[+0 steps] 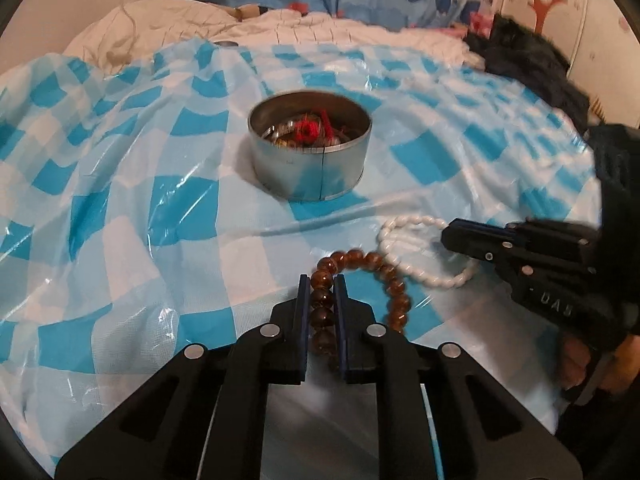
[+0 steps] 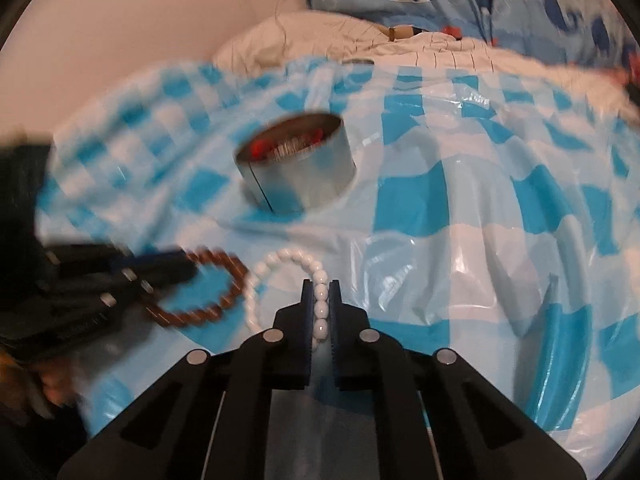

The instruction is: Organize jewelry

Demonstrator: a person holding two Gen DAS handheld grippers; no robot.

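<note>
Near the tin [image 1: 310, 148], bracelets [image 1: 396, 280] overlapping, checked sheet [image 1: 120, 200] open around

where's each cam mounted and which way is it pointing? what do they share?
Left wrist: on the left tool, angled down over the checkered sheet; tool shut on the brown bead bracelet; right tool and a hand at right.
Right wrist: on the right tool, angled down; shut on the white bead bracelet; left tool at left, blurred.
Shared: metal tin, both bracelets, sheet.
</note>
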